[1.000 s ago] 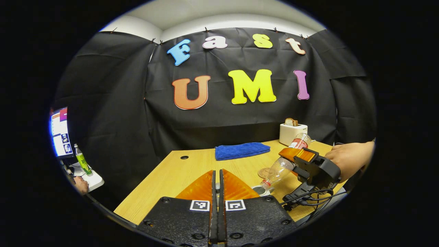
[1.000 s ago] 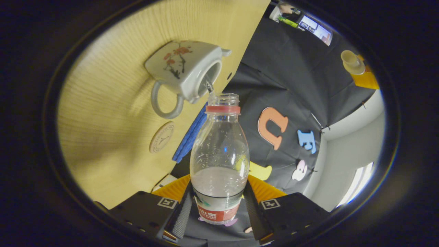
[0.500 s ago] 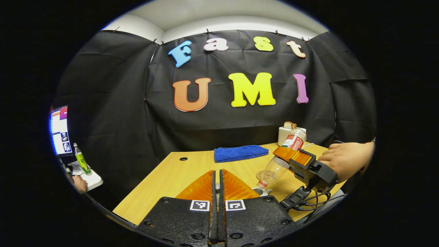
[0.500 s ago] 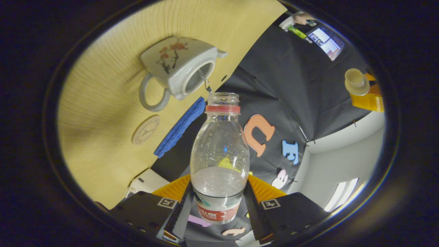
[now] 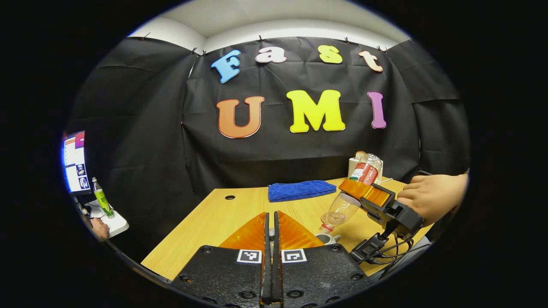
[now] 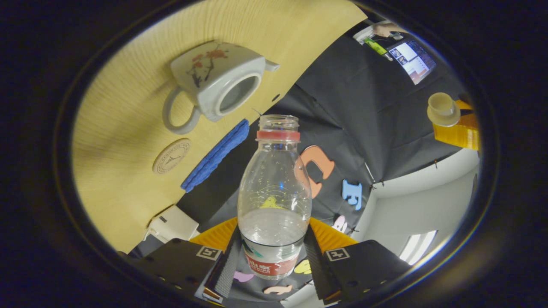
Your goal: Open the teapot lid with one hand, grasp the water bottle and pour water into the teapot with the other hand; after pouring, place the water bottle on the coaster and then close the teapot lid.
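Observation:
A white teapot [image 6: 214,81] with a red flower print stands with its lid off on the wooden table [image 6: 128,128], its opening bare. My right gripper [image 6: 274,252] is shut on a clear water bottle [image 6: 275,192] with no cap, about a third full. In the left gripper view the bottle [image 5: 342,207] tilts mouth-down above the teapot [image 5: 326,238], held by the right gripper [image 5: 364,194] and a hand [image 5: 432,199]. My left gripper [image 5: 270,216] is shut on the teapot lid [image 6: 443,109], held up in the air. A round coaster [image 6: 171,155] lies beside the teapot.
A blue folded towel [image 5: 299,189] lies at the table's far edge, with a white toaster [image 5: 354,164] to its right. A monitor [image 5: 75,162] and a green bottle [image 5: 102,199] are off the table to the left. Cables [image 5: 385,250] trail from the right gripper.
The stream from the bottle into the teapot has stopped. The bottle has tipped back and its mouth has drawn away from the teapot's opening. The left gripper has held still.

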### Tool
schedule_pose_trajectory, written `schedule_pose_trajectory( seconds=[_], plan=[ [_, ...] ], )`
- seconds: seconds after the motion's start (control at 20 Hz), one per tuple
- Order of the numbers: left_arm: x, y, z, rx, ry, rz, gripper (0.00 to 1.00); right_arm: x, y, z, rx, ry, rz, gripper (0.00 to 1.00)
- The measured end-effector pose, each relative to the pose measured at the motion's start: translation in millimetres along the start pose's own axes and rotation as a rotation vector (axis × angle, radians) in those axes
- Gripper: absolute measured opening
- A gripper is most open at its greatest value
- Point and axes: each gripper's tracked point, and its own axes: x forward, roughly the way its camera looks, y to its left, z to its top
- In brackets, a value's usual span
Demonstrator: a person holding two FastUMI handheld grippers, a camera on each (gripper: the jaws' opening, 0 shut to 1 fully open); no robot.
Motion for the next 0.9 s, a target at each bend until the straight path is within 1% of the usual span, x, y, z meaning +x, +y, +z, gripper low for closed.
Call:
schedule_pose_trajectory(
  seconds=[0.1, 0.25, 0.35, 0.5, 0.55, 0.6, 0.7, 0.8, 0.9],
  plan=[
    [-0.5, -0.9, -0.2, 0.003, 0.000, 0.000, 0.03, -1.5, -1.1, 1.6, 0.001, -0.002, 0.003, 0.73],
    [0.1, -0.5, -0.5, 0.005, 0.001, -0.001, 0.03, 0.3, 1.3, -1.0, 0.006, 0.000, 0.006, 0.75],
    [0.8, 0.3, -1.5, 0.005, 0.003, 0.002, 0.03, 0.4, 4.0, -2.3, 0.008, 0.003, 0.008, 0.72],
    [1.0, 1.0, -2.5, 0.006, 0.008, 0.005, 0.03, -0.4, 7.6, -1.7, 0.001, 0.001, 0.010, 0.75],
    [1.4, 0.3, -1.8, 0.006, 0.008, 0.004, 0.03, -1.3, 9.0, -1.4, 0.007, 0.001, 0.012, 0.71],
    [1.2, -0.5, -1.0, 0.007, 0.006, 0.003, 0.03, -2.8, 9.3, -2.4, 0.020, 0.003, 0.014, 0.73],
    [1.5, -1.0, -0.8, 0.007, 0.005, 0.001, 0.03, -3.0, 17.3, -2.3, 0.088, 0.009, 0.044, 0.75],
    [1.6, -0.1, -2.0, 0.007, 0.006, 0.004, 0.03, -6.2, 35.7, 0.1, 0.208, 0.014, 0.118, 0.75],
    [0.5, 3.4, -1.2, 0.005, 0.005, 0.008, 0.03, -11.1, 45.3, 2.5, 0.318, 0.014, 0.162, 0.75]
  ],
)
